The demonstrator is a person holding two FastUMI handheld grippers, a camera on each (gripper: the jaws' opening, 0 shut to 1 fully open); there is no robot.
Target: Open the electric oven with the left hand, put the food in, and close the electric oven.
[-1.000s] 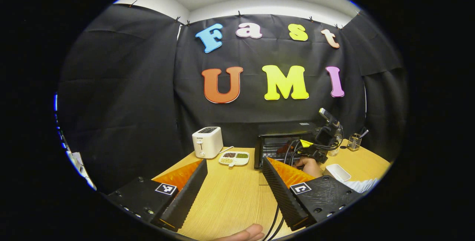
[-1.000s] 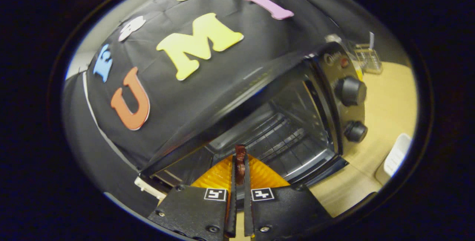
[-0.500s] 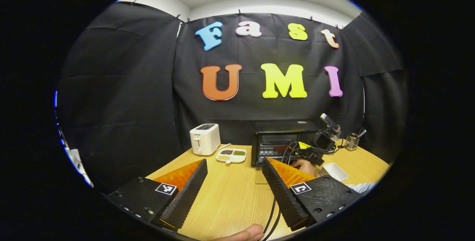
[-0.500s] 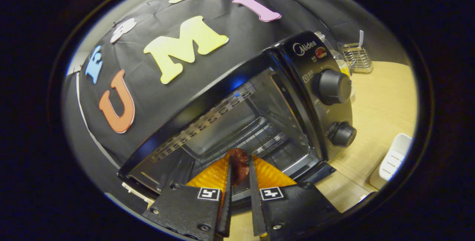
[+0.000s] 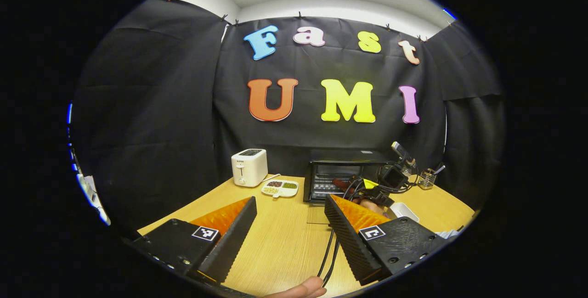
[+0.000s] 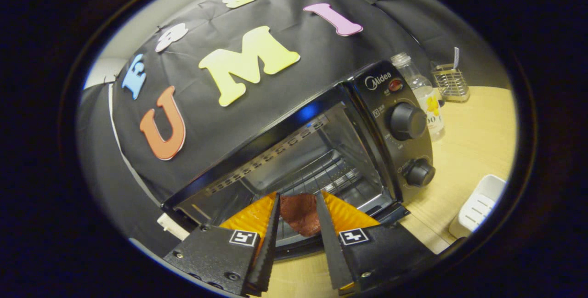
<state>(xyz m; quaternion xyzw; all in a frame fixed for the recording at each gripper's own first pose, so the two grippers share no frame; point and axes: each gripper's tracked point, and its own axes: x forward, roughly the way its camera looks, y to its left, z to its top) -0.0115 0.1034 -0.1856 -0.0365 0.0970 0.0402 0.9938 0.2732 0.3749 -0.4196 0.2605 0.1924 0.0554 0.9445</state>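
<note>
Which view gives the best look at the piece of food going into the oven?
The right gripper view: the dark reddish food sits close up between the right gripper fingers, at the open oven mouth. In the left gripper view, the oven is far off and the food is too small to tell.

Oven at worktop rear, door open. Toaster left of it, divided dish between them. Bottle, wire holder right of oven; food at oven mouth.

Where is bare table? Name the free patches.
Free: table in front of the toaster and divided dish; also between the bottle and white tray. Crowded: the oven mouth, with the right gripper and cables.
</note>
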